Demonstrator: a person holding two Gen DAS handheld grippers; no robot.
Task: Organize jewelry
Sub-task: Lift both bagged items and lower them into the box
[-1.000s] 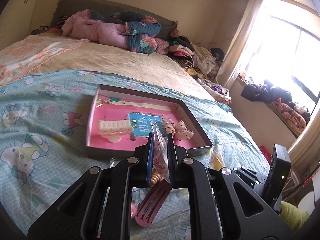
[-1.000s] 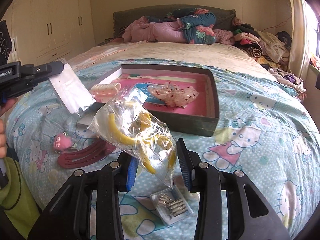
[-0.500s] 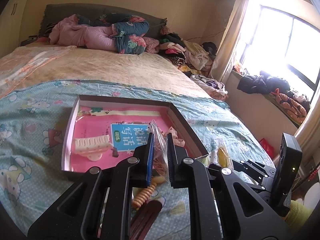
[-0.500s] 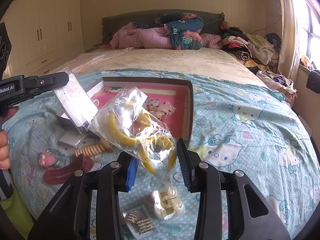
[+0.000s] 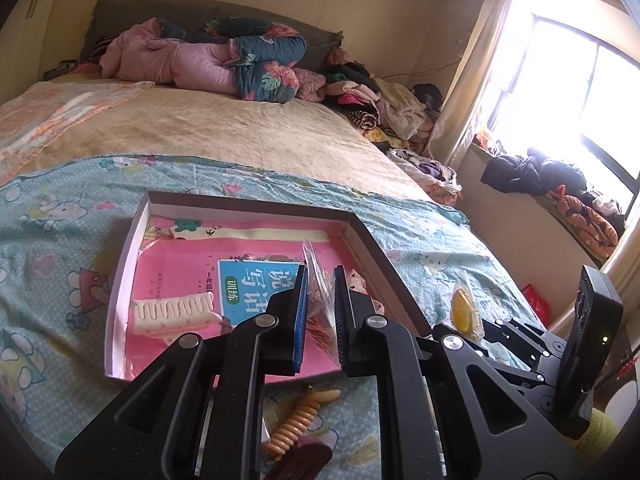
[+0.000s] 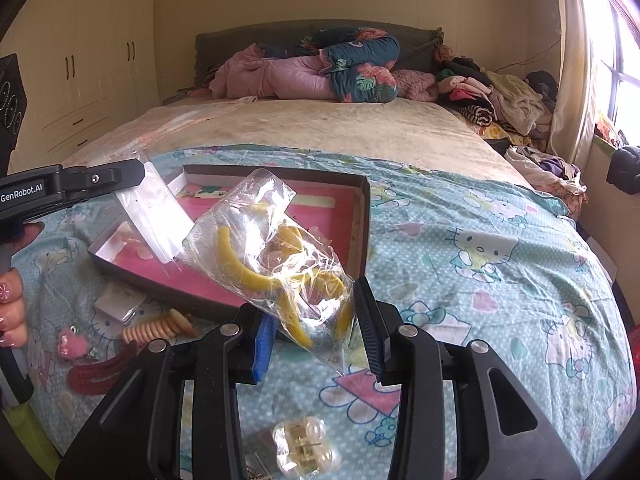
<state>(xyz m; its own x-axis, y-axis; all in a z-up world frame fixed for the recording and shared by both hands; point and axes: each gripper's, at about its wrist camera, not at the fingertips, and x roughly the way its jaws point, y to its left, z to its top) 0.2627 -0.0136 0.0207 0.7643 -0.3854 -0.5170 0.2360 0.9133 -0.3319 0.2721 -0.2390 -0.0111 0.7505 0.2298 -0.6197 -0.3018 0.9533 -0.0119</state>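
Note:
My left gripper (image 5: 320, 300) is shut on a small clear plastic packet (image 5: 318, 280) with reddish pieces inside, held above the near edge of the shallow box (image 5: 370, 236) with its pink lining. In the right wrist view the same packet (image 6: 154, 212) hangs from the left gripper (image 6: 136, 174) over the box (image 6: 366, 216). My right gripper (image 6: 316, 328) is shut on a crinkled clear bag of yellow hair hoops (image 6: 272, 256), to the right of the box's near corner. A white hair claw (image 5: 172, 314) and a blue card (image 5: 256, 284) lie in the box.
On the cartoon-print sheet near the box lie a beige spiral clip (image 6: 156, 328), a dark red comb clip (image 6: 98, 372), a pink fuzzy clip (image 6: 72, 346), a small white packet (image 6: 116, 304) and a clear hair claw (image 6: 304, 448). A person's hand (image 6: 12, 296) holds the left gripper.
Both grippers have moved sideways across the bed with their bags still held. The left packet now hangs over the box; the box sits further left in the right wrist view.

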